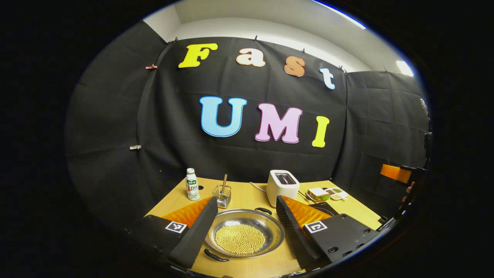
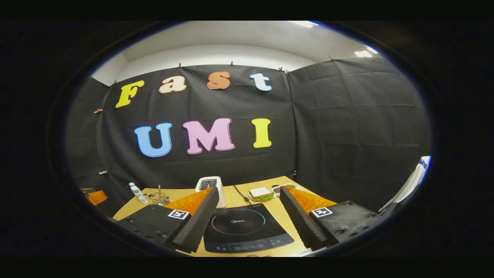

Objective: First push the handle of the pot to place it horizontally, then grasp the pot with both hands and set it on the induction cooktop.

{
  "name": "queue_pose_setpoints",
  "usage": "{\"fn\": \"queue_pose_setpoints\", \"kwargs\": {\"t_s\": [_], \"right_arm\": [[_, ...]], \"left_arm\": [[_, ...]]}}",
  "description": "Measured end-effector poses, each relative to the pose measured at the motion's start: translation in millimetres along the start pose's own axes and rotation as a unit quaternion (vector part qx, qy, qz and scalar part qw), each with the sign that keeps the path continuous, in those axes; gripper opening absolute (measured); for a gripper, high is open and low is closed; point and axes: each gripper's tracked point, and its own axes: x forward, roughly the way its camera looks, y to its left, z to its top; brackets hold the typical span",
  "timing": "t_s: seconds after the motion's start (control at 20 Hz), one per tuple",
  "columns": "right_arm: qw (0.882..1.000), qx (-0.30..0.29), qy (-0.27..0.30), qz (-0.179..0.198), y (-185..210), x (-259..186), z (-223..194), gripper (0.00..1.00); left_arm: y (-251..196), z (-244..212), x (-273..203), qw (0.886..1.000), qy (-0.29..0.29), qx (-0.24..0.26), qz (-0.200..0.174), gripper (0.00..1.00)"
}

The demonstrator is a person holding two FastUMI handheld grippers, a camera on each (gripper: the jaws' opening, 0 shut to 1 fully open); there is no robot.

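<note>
- The pot (image 1: 244,233) sits on the wooden table (image 1: 247,195), straight ahead of the left gripper (image 1: 244,227) and framed between its two fingers; it is a shallow steel pan with a bed of small yellow beads (image 1: 239,238) in its middle.
- The left gripper's fingers stand spread wide, one to each side of the pot; whether either touches the rim I cannot tell; they pinch nothing.
- The pot has two small dark loop handles: the far handle (image 1: 263,210) at the back, a little right of centre, and the near handle (image 1: 215,255) at the front left; so the line through the handles runs slantwise, near-left to far-right, not across the table.
- That slant is what the first push has to correct, by my reading; the near handle lies just by the left finger, so this gripper looks best placed to nudge it.
- The induction cooktop (image 2: 247,228) lies flat on the table directly ahead of the right gripper (image 2: 247,224), its glass top bare; those fingers are spread apart too, holding nothing.
- From the left gripper view a dark corner of the cooktop (image 1: 326,208) shows past the right-hand finger, so the pot's goal lies to its right, near but apart.
- Behind stand a white toaster (image 1: 282,186), a small bottle (image 1: 192,184), a wire holder (image 1: 222,195) with a stick in it, and a sandwich (image 1: 318,193) on a plate.
</note>
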Motion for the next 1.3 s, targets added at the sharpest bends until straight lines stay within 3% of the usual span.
{"fn": "queue_pose_setpoints", "kwargs": {"t_s": [0.35,0.45,0.55,0.65,0.7,0.75,0.9,1.0,1.3], "right_arm": [[1.0,0.0,0.008,-0.009,-8,21,-5,0.98],[1.0,-0.001,0.013,-0.01,-10,26,-8,0.98],[1.0,-0.004,0.017,-0.009,-12,31,-11,0.98],[1.0,-0.005,0.021,-0.01,-15,35,-13,0.98],[1.0,-0.004,0.022,-0.01,-15,38,-14,0.98],[1.0,-0.003,0.025,-0.01,-16,41,-15,0.98],[0.999,-0.002,0.036,-0.004,-14,45,-23,0.98],[0.999,-0.005,0.045,0.001,-10,47,-30,0.98],[0.998,-0.004,0.058,0.02,2,52,-40,0.98]], "left_arm": [[-2,-25,20,0.999,0.044,-0.002,-0.006,0.93],[1,-36,24,0.998,0.062,-0.005,-0.008,0.85],[3,-47,27,0.996,0.085,-0.004,-0.009,0.67],[4,-57,28,0.994,0.106,-0.005,-0.012,0.6],[6,-59,27,0.993,0.113,-0.009,-0.013,0.42],[5,-65,26,0.992,0.123,-0.013,-0.016,0.3],[1,-87,24,0.987,0.156,-0.022,-0.03,0.12],[1,-99,23,0.985,0.171,-0.018,-0.032,0.06],[-2,-149,14,0.97,0.236,-0.012,-0.058,0.05]]}}
